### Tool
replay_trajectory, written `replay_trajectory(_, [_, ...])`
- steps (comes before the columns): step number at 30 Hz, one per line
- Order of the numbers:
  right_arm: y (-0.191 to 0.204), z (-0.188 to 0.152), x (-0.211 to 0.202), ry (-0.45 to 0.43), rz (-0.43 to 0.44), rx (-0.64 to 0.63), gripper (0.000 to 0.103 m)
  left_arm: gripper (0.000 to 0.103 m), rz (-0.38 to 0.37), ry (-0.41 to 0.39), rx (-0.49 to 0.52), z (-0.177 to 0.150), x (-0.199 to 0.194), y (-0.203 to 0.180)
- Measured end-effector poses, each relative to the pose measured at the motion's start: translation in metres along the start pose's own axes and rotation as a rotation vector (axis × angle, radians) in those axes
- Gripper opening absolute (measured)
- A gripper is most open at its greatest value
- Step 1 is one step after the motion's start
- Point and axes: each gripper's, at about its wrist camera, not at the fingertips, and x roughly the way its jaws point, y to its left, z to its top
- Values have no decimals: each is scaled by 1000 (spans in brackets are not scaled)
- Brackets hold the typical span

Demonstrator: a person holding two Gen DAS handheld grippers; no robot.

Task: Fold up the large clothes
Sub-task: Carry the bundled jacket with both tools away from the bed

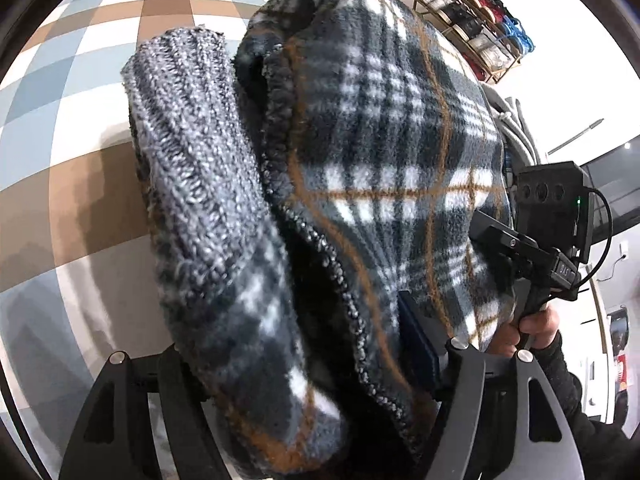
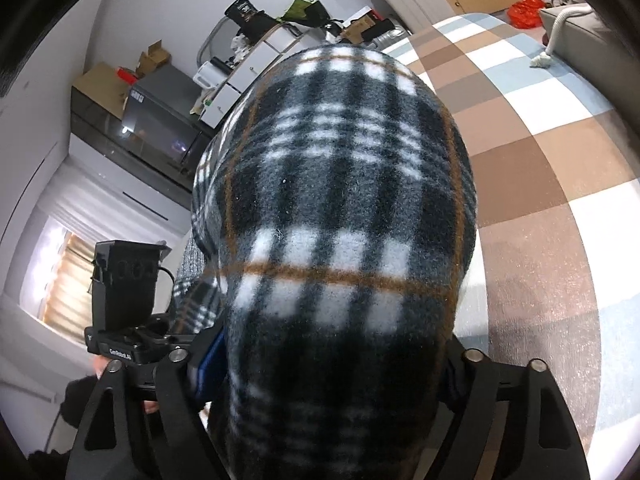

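My left gripper (image 1: pixel 304 392) has the plaid fleece (image 1: pixel 384 128) bunched thick between its wide-set jaws, the grey knit cuff (image 1: pixel 188 168) hanging at centre left. My right gripper (image 2: pixel 324 384) likewise clamps a fat fold of the fleece (image 2: pixel 344 200), filling mid-frame. Each view shows the other gripper at its edge. Behind, the checked rug (image 2: pixel 532 152) lies open at right; a shoe rack (image 1: pixel 472 24) sits upper right.
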Motion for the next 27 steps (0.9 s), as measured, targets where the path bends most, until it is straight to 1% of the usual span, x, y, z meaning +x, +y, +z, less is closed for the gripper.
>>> replay_trajectory(2, [1,-1,-5,-13,12,-1,70,64,-4,-17,1,-1,-3,-2])
replay_trajectory(4, [6,-2,-11,-37,28,-15,68,57,6,-49,22,-3,-8,-11])
replay_trajectory(7, [14,-4,-19,-66,48,-26,66,54,13,-85,51,-7,-17,-21])
replay_trajectory(9, [21,-4,-26,-90,61,-41,66,54,-3,-94,49,-7,-20,-24])
replay_trajectory(11, [26,-2,-35,-115,95,-43,66,54,-25,-110,45,-6,-24,-28])
replay_trajectory(15, [37,5,-50,-150,105,-66,65,54,-42,-141,64,0,-27,-42])
replay_trajectory(18, [41,12,-73,-165,105,-56,65,54,-60,-139,75,12,-27,-58])
replay_trajectory(19, [42,15,-81,-169,103,-50,65,54,-66,-149,86,16,-29,-66])
replay_trajectory(22, [46,24,-109,-196,94,-46,65,54,-61,-170,147,27,-31,-96])
replay_trajectory(26, [45,39,-161,-246,90,-44,65,54,-95,-180,194,52,-32,-140])
replay_trajectory(27, [44,45,-180,-263,84,-39,65,54,-104,-183,207,59,-32,-152])
